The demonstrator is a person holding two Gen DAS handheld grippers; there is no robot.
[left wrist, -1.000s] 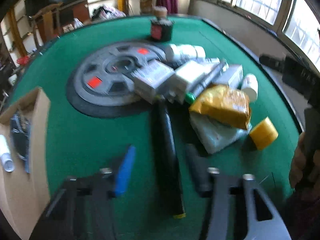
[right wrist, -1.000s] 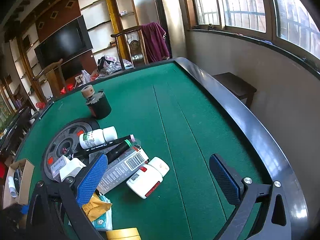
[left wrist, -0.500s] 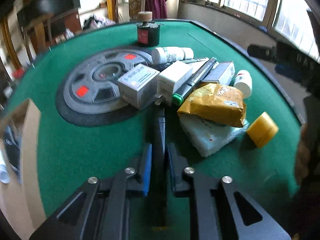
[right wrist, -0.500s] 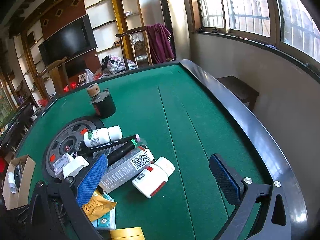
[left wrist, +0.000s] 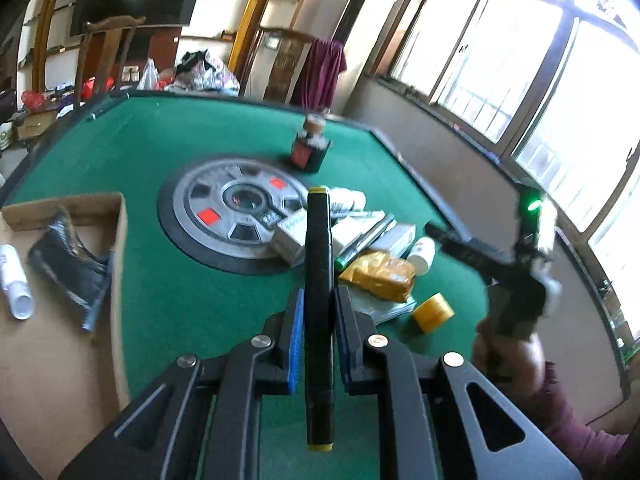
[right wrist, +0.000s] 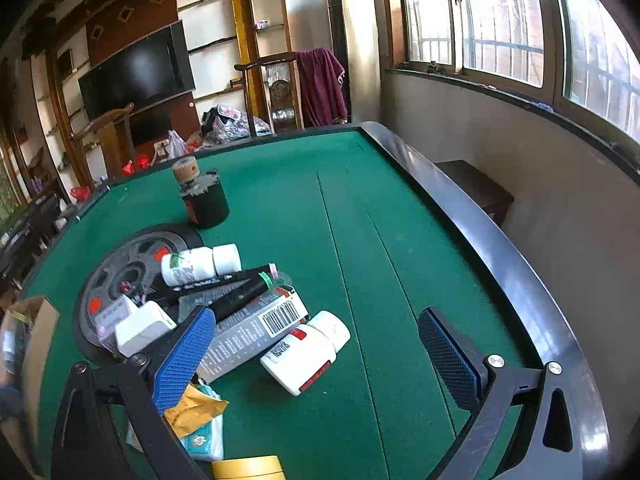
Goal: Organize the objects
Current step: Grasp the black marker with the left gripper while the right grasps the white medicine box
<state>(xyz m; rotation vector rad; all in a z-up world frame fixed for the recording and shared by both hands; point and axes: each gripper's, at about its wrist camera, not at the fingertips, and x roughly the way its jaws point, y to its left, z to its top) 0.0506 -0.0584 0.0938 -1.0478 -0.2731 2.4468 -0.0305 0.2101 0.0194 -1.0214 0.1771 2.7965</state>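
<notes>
Marker: a black marker (left wrist: pixel 318 280) with yellow end caps is gripped at mid-length and lifted clear of the felt; it runs from 6 o'clock to 12 o'clock in the left wrist view.
Left gripper: the left gripper (left wrist: pixel 319 320) has its jaws drawn narrow, both blue pads pressing the marker barrel.
Pile: at 1 o'clock beyond the marker tip lie white boxes, a green-capped pen (left wrist: pixel 362 242), a gold foil packet (left wrist: pixel 378 276) and a white bottle (left wrist: pixel 422 254), touching one another.
Tape: a yellow tape roll (left wrist: pixel 434 312) sits at 3 o'clock of the packet, just beside it.
Cardboard box: an open cardboard box (left wrist: pixel 60 360) at 9 o'clock holds a dark pouch and a white tube.
Table: the green felt table (right wrist: pixel 280 200) carries a grey disc (left wrist: pixel 240 216) at its centre and a black jar (right wrist: pixel 204 202) at 12 o'clock.
Right gripper: the right gripper (right wrist: pixel 320 354) has its jaws wide apart with nothing between them; it hovers over a white bottle with red label (right wrist: pixel 306 352).
</notes>
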